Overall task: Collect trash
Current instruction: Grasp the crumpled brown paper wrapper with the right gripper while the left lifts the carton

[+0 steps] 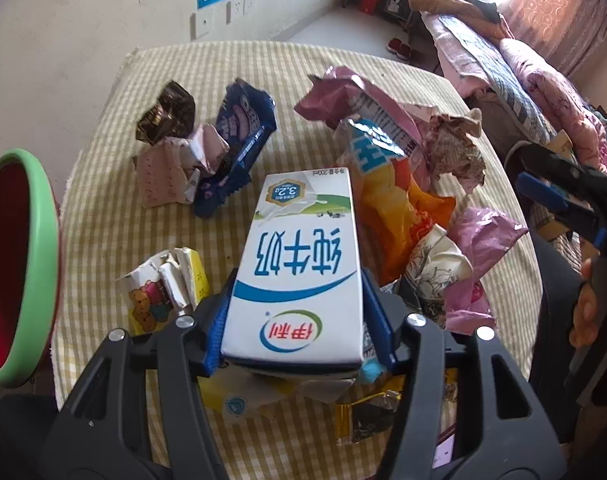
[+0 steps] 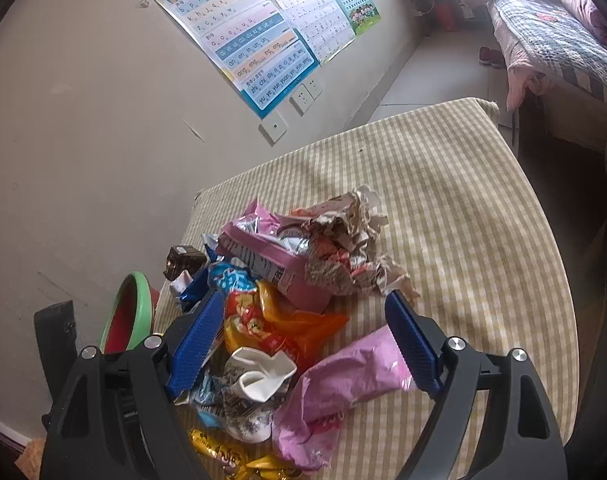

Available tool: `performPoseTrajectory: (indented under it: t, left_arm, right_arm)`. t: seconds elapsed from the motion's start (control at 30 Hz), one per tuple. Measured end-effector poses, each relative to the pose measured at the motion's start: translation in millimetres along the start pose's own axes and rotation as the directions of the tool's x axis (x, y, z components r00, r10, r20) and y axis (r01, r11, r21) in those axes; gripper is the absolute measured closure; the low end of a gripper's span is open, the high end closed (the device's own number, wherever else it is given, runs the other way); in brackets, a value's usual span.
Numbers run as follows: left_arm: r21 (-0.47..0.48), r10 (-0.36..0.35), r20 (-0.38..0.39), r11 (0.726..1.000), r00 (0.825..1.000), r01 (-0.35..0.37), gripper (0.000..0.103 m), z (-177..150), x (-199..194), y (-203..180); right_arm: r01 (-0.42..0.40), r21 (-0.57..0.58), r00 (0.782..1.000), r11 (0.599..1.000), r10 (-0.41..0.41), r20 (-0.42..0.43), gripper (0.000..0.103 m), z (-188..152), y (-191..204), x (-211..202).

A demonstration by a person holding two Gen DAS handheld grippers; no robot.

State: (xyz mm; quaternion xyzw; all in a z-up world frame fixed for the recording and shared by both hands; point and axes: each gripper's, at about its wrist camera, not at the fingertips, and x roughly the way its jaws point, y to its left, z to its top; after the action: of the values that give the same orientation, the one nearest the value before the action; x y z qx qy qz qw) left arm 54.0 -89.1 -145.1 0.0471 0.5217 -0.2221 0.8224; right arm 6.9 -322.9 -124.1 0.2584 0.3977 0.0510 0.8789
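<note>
Checked cloth covered the table beside a plain wall, trash strewn over it. Clamped between the left gripper's blue pads, a white milk carton lay above the wrappers, a green-rimmed red bin off to its left. Further right, the right gripper stood with jaws apart around a crumpled white wrapper and a pink wrapper, pressing neither.

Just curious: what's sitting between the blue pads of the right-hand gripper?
In the right wrist view, a crumpled white wrapper and a pink wrapper lie between the right gripper's open pads, with an orange bag just beyond.
</note>
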Motion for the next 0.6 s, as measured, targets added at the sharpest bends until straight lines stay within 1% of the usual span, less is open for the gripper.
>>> performPoseTrajectory:
  t: [0.03,0.1,0.2,0.27,0.3,0.33,0.37,0.4,0.43,0.5,0.6]
  left_arm:
    - [0.004,0.010,0.018,1.000,1.000,-0.010,0.048,-1,-4,0]
    - [0.011,0.032,0.055,0.999,0.998,-0.032,0.049,-1,-15,-3]
    - [0.013,0.052,0.103,0.998,0.993,-0.054,0.049,-2,-30,-6]
    - [0.006,0.054,0.128,0.998,0.990,-0.055,0.049,-3,-39,-6]
    - [0.001,0.056,0.140,0.998,0.989,-0.056,0.049,-3,-43,-6]
    - [-0.002,0.060,0.150,0.998,0.987,-0.060,0.049,-3,-47,-6]
    - [-0.004,0.066,0.159,0.998,0.985,-0.067,0.049,-3,-50,-7]
    - [-0.004,0.076,0.170,0.997,0.983,-0.076,0.049,-2,-53,-7]
    - [-0.005,0.085,0.180,0.996,0.980,-0.086,0.049,-2,-56,-7]
    - [-0.013,0.104,0.200,0.995,0.974,-0.103,0.049,-1,-63,-6]
    - [-0.034,0.120,0.236,0.993,0.964,-0.116,0.049,1,-76,-4]
  right_arm:
    - [0.011,-0.008,1.000,1.000,-0.011,0.004,0.032,6,-1,4]
    - [0.039,-0.030,0.999,0.999,-0.039,-0.003,0.034,17,-2,15]
    - [0.068,-0.063,0.996,0.996,-0.072,-0.057,0.037,25,-4,41]
    - [0.066,-0.071,0.993,0.995,-0.073,-0.096,0.044,25,-5,56]
    - [0.066,-0.080,0.991,0.995,-0.075,-0.110,0.053,23,-5,61]
    - [0.069,-0.091,0.990,0.994,-0.079,-0.121,0.064,20,-5,64]
    - [0.071,-0.097,0.989,0.993,-0.082,-0.122,0.067,18,-6,65]
    - [0.071,-0.101,0.990,0.992,-0.083,-0.117,0.075,16,-6,63]
    - [0.068,-0.102,0.991,0.992,-0.078,-0.107,0.078,15,-6,59]
    - [0.065,-0.108,0.995,0.992,-0.072,-0.063,0.078,16,-2,45]
    - [0.056,-0.138,0.998,0.989,-0.054,0.016,0.078,18,16,16]
